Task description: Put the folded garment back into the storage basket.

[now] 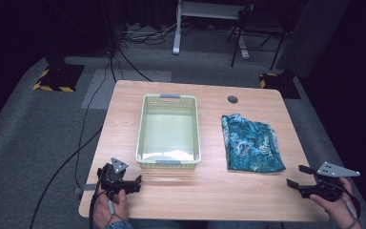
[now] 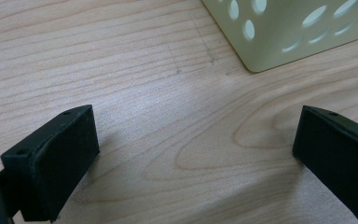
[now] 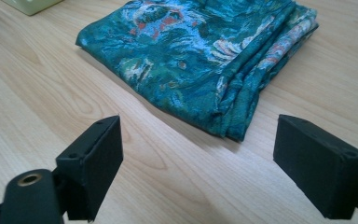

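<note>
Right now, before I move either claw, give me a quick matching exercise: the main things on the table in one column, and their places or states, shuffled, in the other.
Things:
1. pale green perforated plastic basket
2. folded teal patterned cloth
3. left claw
4. right claw

Places or states:
A. open, at the table's near right corner, facing the cloth
B. empty, in the middle of the light wooden table
C. open, near the basket's near left corner
D. lying flat, to the right of the basket

Pairs: 1-B, 2-D, 3-C, 4-A
</note>
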`<move>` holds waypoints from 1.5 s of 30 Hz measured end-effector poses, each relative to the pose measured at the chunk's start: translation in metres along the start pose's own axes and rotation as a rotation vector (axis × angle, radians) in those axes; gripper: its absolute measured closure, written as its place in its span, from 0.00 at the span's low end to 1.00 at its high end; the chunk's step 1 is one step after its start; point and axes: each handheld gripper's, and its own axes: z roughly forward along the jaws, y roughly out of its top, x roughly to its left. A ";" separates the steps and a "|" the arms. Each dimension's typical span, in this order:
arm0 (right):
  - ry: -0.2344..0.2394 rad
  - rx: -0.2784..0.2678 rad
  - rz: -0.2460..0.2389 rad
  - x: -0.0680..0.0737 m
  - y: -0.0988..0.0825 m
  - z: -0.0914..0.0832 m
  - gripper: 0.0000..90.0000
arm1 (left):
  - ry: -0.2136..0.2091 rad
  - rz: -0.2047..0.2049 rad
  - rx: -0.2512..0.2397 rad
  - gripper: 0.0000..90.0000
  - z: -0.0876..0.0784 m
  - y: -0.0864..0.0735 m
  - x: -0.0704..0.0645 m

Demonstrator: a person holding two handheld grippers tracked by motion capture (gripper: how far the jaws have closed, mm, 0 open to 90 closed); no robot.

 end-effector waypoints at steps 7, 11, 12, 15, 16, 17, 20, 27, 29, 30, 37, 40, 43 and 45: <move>0.012 -0.021 -0.016 0.004 0.012 -0.006 0.18 | 0.000 -0.002 0.000 0.00 0.000 0.000 0.000; 0.015 -0.034 -0.022 0.007 0.017 -0.008 0.18 | 0.000 -0.001 0.000 0.00 0.000 0.000 0.000; 0.015 -0.035 -0.021 0.007 0.018 -0.008 0.18 | 0.000 0.000 0.000 0.00 0.000 0.000 0.000; 0.016 -0.044 -0.025 0.009 0.021 -0.009 0.18 | 0.000 0.000 0.000 0.00 0.000 0.000 0.000; 0.015 -0.047 -0.027 0.009 0.022 -0.010 0.18 | 0.000 0.000 0.000 0.00 0.000 0.000 0.000; 0.014 -0.048 -0.027 0.009 0.023 -0.010 0.18 | 0.000 0.000 0.000 0.00 0.000 0.000 0.000; 0.014 -0.050 -0.029 0.009 0.024 -0.011 0.18 | 0.000 0.000 0.000 0.00 0.000 0.000 0.000; 0.005 -0.064 -0.029 0.010 0.035 -0.012 0.18 | 0.000 0.001 0.001 0.00 0.000 0.000 0.000; 0.006 -0.062 -0.024 0.011 0.036 -0.011 0.18 | 0.000 0.001 0.001 0.00 0.000 0.000 0.000; 0.006 -0.062 -0.024 0.011 0.036 -0.011 0.18 | 0.000 0.001 0.001 0.00 0.000 0.000 0.000; -0.007 -0.086 -0.028 0.010 0.045 -0.012 0.16 | 0.000 -0.001 0.000 0.00 0.000 0.000 0.000; -0.009 -0.094 -0.030 0.009 0.049 -0.012 0.16 | 0.000 0.001 0.001 0.00 0.000 0.000 0.000; -0.013 -0.096 -0.028 0.008 0.054 -0.012 0.16 | 0.000 0.001 0.001 0.00 0.000 0.000 0.000; -0.013 -0.097 -0.034 0.008 0.056 -0.012 0.16 | 0.000 0.000 0.000 0.00 0.000 0.000 0.000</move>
